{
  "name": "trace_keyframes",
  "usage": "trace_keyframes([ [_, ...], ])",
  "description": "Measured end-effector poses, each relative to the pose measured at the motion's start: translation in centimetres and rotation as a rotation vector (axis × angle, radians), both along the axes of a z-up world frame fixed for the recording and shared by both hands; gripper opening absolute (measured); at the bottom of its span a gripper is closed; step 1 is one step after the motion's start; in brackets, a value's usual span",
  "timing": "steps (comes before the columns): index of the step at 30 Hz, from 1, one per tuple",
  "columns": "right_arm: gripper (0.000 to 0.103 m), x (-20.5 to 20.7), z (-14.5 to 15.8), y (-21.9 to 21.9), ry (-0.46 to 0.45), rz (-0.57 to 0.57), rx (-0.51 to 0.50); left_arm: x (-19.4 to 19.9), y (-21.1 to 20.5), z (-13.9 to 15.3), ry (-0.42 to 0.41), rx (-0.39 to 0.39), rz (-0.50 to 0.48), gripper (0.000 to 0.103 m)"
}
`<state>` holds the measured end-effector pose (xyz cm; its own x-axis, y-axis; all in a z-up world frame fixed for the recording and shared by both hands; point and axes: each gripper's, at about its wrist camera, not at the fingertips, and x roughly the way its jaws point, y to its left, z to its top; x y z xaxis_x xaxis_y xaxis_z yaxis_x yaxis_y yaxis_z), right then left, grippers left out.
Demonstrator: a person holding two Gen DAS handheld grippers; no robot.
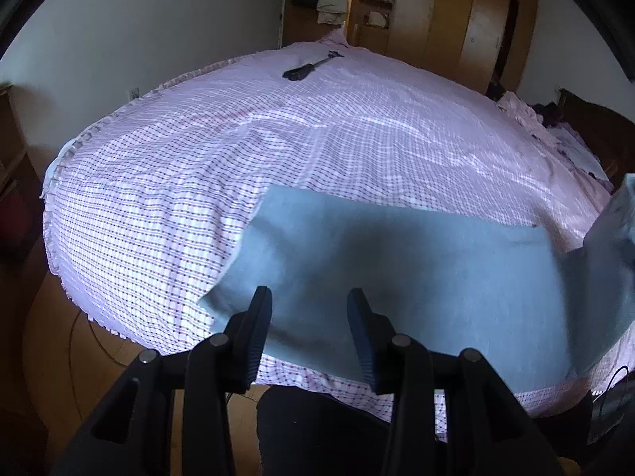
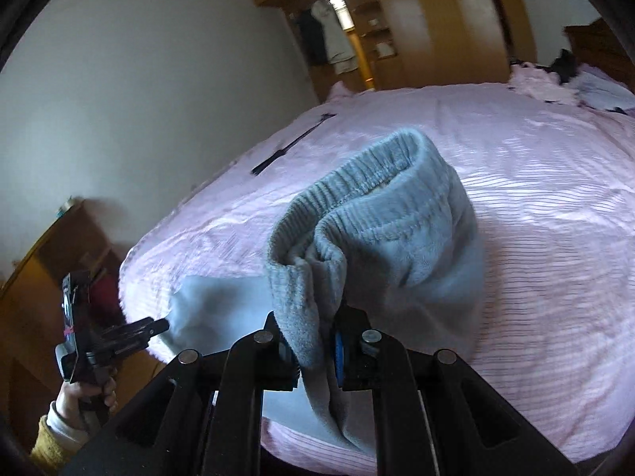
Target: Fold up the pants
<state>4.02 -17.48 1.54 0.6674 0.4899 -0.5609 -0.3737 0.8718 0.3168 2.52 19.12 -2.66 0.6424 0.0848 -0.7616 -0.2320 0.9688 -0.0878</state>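
Note:
Light grey-blue fleece pants (image 1: 397, 273) lie on the bed near its front edge. My left gripper (image 1: 309, 301) is open and empty, its fingers just above the leg end of the pants. My right gripper (image 2: 313, 329) is shut on the ribbed waistband (image 2: 357, 206) of the pants and holds that end lifted off the bed. The lifted part shows at the right edge of the left wrist view (image 1: 611, 246). The left gripper also shows in the right wrist view (image 2: 154, 327) at the leg end.
The bed has a pink checked cover (image 1: 238, 150). A black tool (image 1: 309, 67) lies at its far side. Crumpled clothes (image 1: 532, 119) lie at the far right. A wooden wardrobe (image 1: 456, 12) and an open doorway stand behind. Wooden floor shows to the left.

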Motion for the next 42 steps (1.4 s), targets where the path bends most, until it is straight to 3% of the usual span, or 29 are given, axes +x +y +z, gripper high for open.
trace_keyframes([
  [9,0.005,1.3,-4.7,6.3,0.065,0.123,-0.057,0.2,0.8,-0.7,0.007,-0.03,0.016,0.041],
  [16,0.007,2.8,-8.5,8.7,0.128,0.157,-0.137,1.7,-0.9,-1.0,0.018,-0.054,-0.041,0.041],
  [18,0.018,2.6,-8.9,8.8,0.144,0.182,-0.135,2.1,-1.5,-1.0,0.021,-0.069,-0.061,0.041],
  [19,0.031,2.5,-8.9,8.8,0.152,0.191,-0.127,2.3,-1.9,-1.0,0.021,-0.079,-0.074,0.041],
  [23,0.039,1.0,-8.4,8.0,0.15,0.23,-0.114,3.0,-3.6,-0.7,0.01,-0.122,-0.129,0.047],
  [27,0.04,-0.2,-7.8,6.1,0.172,0.212,-0.121,3.2,-5.8,-0.1,-0.022,-0.162,-0.174,0.059],
  [34,0.04,-1.8,-7.0,1.4,0.155,0.037,-0.246,4.3,-10.2,-1.0,-0.016,-0.227,-0.28,0.062],
  [42,0.04,-0.5,-9.3,-1.6,0.245,-0.051,-0.197,6.6,-13.1,-4.7,0.069,-0.167,-0.3,0.062],
])
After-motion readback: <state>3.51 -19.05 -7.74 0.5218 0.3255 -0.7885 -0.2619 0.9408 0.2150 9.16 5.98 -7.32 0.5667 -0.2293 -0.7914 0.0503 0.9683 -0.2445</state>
